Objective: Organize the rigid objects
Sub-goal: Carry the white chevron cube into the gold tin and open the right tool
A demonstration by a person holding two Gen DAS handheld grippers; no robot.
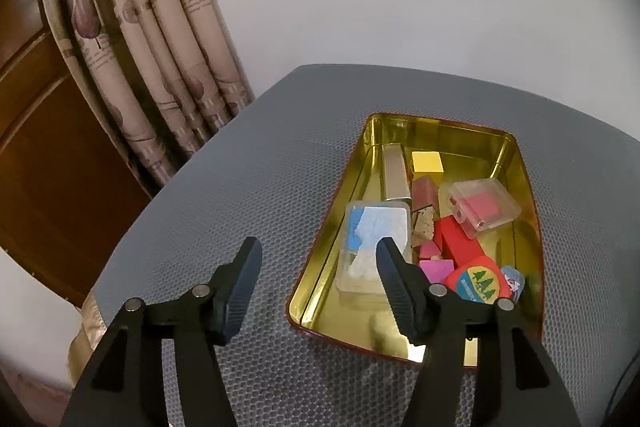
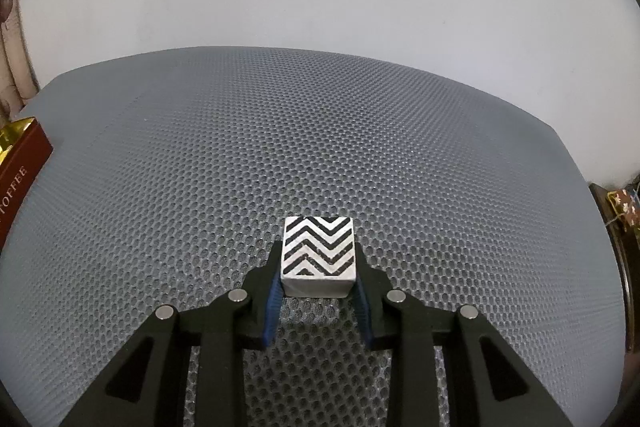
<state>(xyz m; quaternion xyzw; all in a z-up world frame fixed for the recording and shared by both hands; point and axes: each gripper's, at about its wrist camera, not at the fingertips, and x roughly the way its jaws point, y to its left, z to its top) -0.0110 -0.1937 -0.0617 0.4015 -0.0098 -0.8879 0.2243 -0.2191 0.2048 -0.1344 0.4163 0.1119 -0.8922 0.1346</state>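
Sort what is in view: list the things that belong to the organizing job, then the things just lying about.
Job:
- zigzag block, clamped in right tool
- gold tin holding blocks and clear cases
- left tool, open, empty

Lying about:
- curtain
- grey mesh mat

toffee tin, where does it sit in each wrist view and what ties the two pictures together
Left wrist: the toffee tin lies open right of centre, gold inside, filled with small blocks and cases.
Right wrist: only a dark red corner shows at the left edge, lettered TOFFEE.
Shared landmark: the grey honeycomb mat under it.
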